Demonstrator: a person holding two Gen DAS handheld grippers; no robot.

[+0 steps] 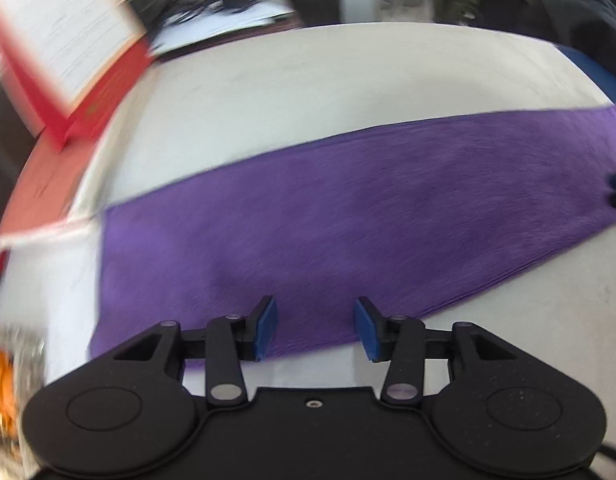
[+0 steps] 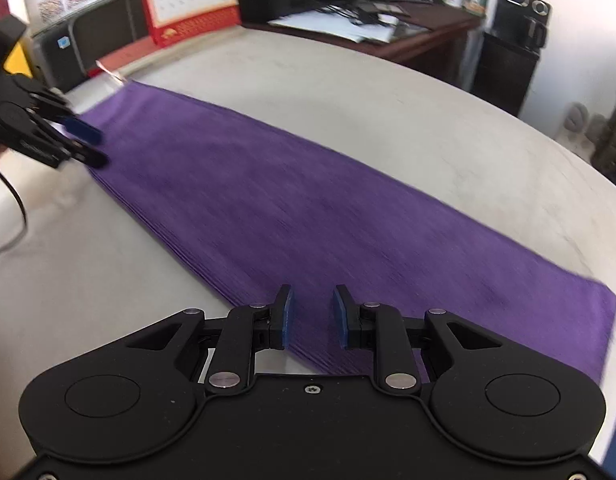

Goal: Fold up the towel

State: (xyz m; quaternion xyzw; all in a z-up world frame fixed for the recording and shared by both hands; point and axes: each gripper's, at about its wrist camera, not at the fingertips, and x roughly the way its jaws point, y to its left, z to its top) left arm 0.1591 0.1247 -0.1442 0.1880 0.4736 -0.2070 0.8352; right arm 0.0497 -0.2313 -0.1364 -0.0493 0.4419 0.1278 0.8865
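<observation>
A purple towel (image 1: 348, 216) lies flat on a round white table (image 1: 308, 80), spread as one long folded strip that runs across the middle of the surface; its long near edge shows stacked layers in the right wrist view. One short end of the strip lies toward the table edge where a red-based desk calendar (image 2: 188, 0) stands; the other short end reaches close to the opposite edge. The left gripper (image 1: 316, 330) hovers over the near long edge of the towel, toward the calendar end. Its blue pads (image 1: 267, 330) stand apart with a clear gap between them, and only towel surface shows through that gap; nothing is clamped. The right gripper (image 2: 313, 318) hovers over the near long edge at the far end of the strip. Its pads stand closer together than the left pair, yet a plain gap remains and they grip nothing. Whether either set of fingertips touches the cloth cannot be told, as both views are blurred. In the right wrist view the left gripper appears at the table's left side, its fingertips just over the towel's end. Beyond the table stands a dark desk (image 2: 408, 28) with papers and cables, and a dark jacket (image 1: 548, 12) shows at the far side in the left wrist view.
</observation>
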